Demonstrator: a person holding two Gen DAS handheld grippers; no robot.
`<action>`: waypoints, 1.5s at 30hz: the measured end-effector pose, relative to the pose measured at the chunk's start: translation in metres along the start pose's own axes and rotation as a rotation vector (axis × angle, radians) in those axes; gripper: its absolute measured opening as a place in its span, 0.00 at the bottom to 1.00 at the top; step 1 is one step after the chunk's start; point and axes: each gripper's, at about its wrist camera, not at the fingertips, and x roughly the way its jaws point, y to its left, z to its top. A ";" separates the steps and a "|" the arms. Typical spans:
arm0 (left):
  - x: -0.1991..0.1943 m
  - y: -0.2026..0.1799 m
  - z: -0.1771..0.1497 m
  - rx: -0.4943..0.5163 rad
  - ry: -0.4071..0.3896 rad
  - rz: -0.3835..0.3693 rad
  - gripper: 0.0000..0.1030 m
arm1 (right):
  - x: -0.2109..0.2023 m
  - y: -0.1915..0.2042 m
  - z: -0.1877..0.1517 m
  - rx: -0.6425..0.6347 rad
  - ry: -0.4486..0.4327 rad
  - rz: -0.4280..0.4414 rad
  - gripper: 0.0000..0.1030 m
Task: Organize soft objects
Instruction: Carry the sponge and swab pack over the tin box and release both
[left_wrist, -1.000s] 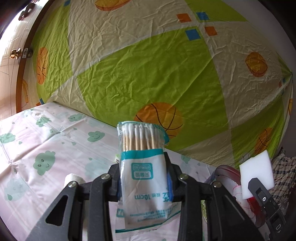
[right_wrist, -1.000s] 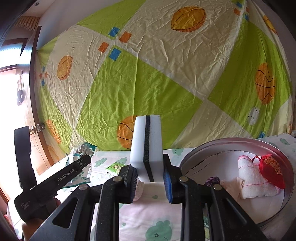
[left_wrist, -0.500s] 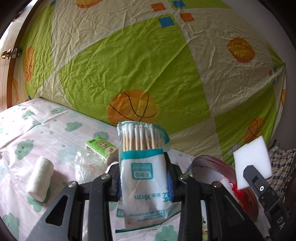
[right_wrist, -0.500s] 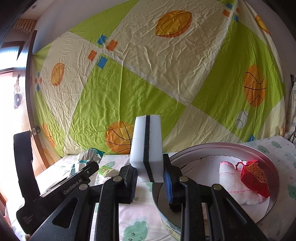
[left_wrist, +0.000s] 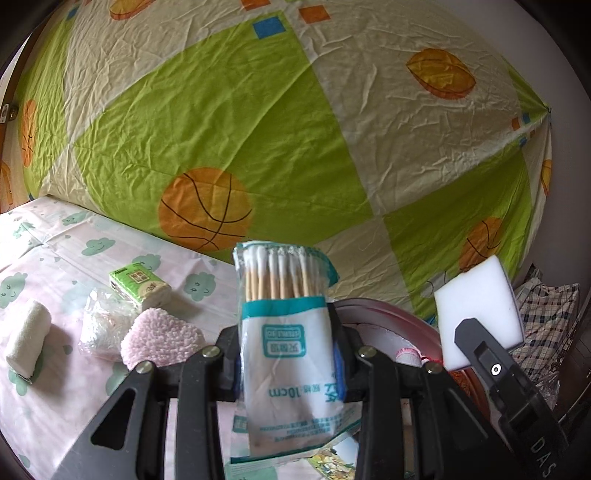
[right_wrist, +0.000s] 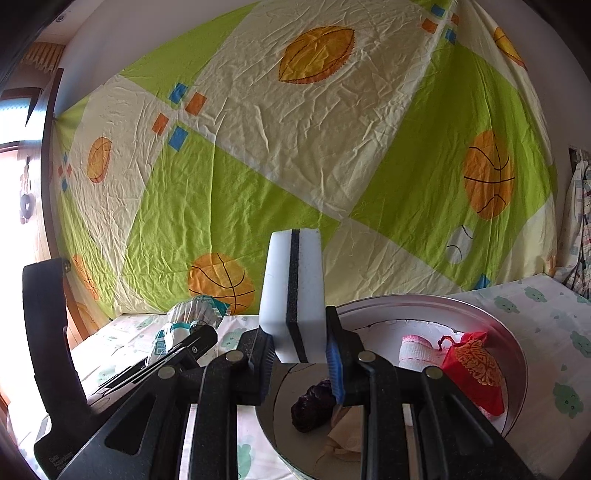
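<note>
A packet of cotton swabs (left_wrist: 284, 347) is clamped upright in the left tool (left_wrist: 286, 354), just left of the round metal tin (right_wrist: 513, 332), and a white sponge (right_wrist: 293, 295) with a dark middle layer is clamped in the right tool (right_wrist: 297, 354) above the tin's near rim. If either is let go before the tin's opening is cleared, it can be tipped off the rim onto the surface (left_wrist: 55, 258). The slick packet can also be slid out of its narrow grip, or caught on the sponge being carried just beside it.
</note>
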 end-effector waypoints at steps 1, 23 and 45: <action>0.001 -0.004 0.000 0.003 0.001 -0.005 0.33 | 0.000 -0.003 0.000 -0.003 0.001 -0.003 0.26; 0.027 -0.091 -0.013 0.092 0.057 -0.093 0.33 | 0.011 -0.095 0.018 0.108 0.051 -0.049 0.26; 0.062 -0.117 -0.033 0.195 0.209 0.041 0.33 | 0.051 -0.138 0.006 0.137 0.231 -0.103 0.27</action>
